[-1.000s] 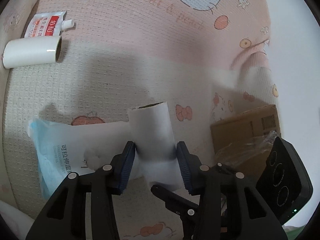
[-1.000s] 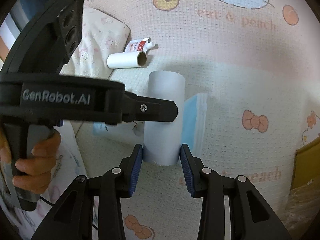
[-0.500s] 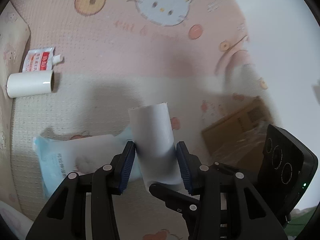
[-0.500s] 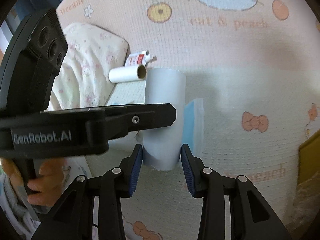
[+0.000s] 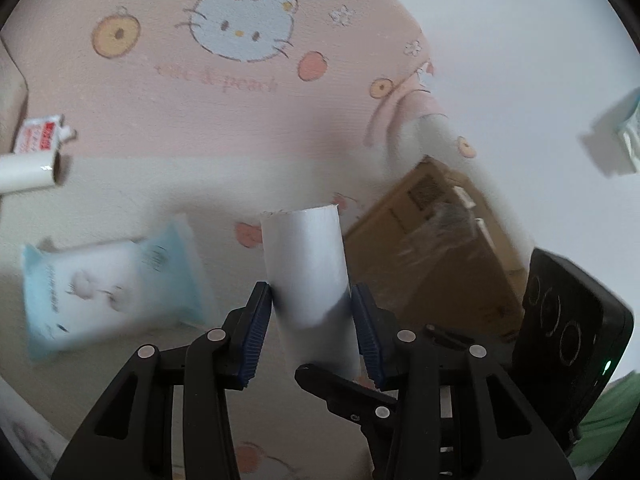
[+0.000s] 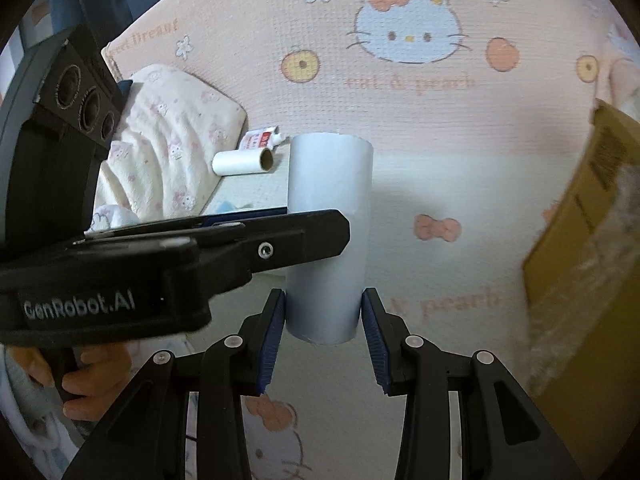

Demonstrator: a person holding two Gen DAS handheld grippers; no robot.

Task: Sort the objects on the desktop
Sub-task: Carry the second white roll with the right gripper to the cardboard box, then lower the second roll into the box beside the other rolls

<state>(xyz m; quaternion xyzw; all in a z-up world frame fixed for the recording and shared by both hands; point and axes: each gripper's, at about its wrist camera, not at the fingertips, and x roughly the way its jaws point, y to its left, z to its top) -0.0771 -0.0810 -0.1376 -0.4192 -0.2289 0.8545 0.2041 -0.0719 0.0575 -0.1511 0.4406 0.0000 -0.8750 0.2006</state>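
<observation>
Overhead, both tongs, left and right, clamp one paper tube above the cartoon-cat mat.

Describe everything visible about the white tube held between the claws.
The tube is a plain white paper cylinder, open and slightly ragged at its far rim, looking like a bare roll core. It is lifted off the mat, pointing away from both cameras and tilted a little. Both the left claw and the right claw pinch its near end with blue pads against its sides. Nothing else touches it.
</observation>
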